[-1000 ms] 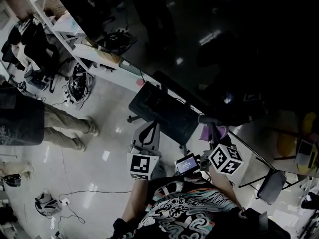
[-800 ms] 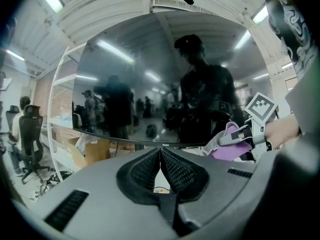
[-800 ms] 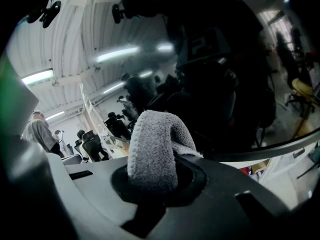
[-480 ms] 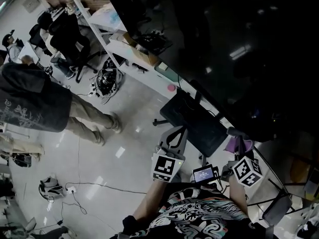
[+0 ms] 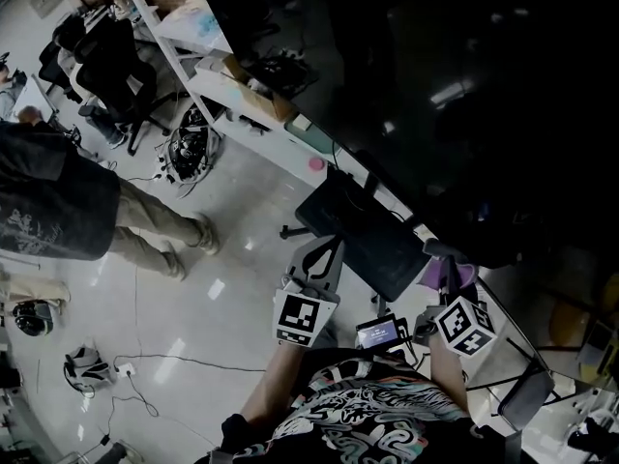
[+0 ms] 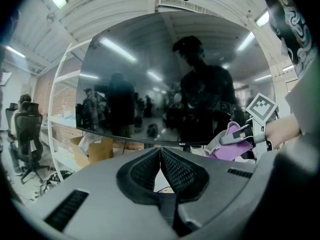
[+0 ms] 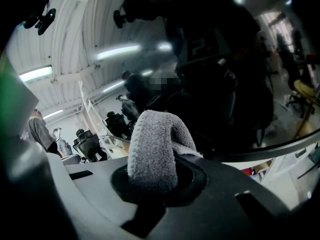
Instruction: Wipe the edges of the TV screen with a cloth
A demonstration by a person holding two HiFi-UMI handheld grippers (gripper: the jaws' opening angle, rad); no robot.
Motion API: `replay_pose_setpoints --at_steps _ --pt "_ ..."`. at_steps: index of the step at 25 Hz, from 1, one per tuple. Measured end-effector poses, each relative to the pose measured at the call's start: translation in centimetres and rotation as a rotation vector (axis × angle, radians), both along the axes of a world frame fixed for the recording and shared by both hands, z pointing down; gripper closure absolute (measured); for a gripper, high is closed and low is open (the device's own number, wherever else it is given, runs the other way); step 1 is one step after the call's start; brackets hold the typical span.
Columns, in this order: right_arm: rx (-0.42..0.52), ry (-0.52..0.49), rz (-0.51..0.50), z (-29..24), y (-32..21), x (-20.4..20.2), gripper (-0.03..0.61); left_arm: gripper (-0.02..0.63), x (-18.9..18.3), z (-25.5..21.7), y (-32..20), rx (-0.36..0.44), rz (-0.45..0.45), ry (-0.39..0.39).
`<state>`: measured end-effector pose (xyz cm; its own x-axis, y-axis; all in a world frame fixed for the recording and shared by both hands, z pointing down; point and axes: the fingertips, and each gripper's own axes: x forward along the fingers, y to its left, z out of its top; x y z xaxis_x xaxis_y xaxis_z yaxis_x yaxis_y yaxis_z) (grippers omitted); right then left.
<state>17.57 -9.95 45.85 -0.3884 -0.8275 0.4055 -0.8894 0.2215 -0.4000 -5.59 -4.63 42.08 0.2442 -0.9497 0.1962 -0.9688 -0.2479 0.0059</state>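
Right gripper (image 7: 159, 180) is clamping a folded grey-purple cloth (image 7: 152, 144), which is bulging up out of its jaws. Just ahead of and above the cloth, the dark TV screen (image 7: 225, 84) is filling the view, its lower edge running off to this gripper's right; whether the cloth is touching the glass cannot be told. Left gripper (image 6: 160, 153) is holding its ribbed jaws pressed together with nothing between them and is pointing at the screen's lower edge. Off to its right the cloth is showing purple beside the other gripper's marker cube (image 6: 261, 106), which is carrying only black-and-white squares and no words. A small logo (image 6: 186, 144) is sitting on the bottom bezel straight ahead of the left jaws, too small to read. Between the two grippers, close to the person's body, a small device (image 5: 379, 332) is glowing, its writing too fine to make out. Ahead and left of the left jaws a cardboard box (image 6: 95, 151) is sitting beside a white shelf rack (image 6: 62, 114), with a black office chair (image 6: 27, 134) farther left. Another black chair (image 5: 363, 235) is standing just ahead of both grippers, below the screen, and a bystander (image 5: 58, 211) is standing well off to their left.
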Motion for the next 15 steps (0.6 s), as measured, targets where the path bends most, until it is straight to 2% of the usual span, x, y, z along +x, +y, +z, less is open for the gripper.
replay_pose_setpoints --at_steps 7,12,15 --pt "-0.003 0.012 0.008 0.1 -1.0 -1.1 0.517 0.595 -1.5 0.2 -1.6 0.003 0.019 0.009" --pt "0.014 0.034 0.027 0.4 -1.2 -1.9 0.517 0.595 -2.6 0.8 -1.3 0.01 0.056 -0.033" --pt "0.014 0.042 0.04 0.6 -1.3 -2.2 0.518 0.595 -3.4 1.2 -1.1 0.005 0.064 -0.028"
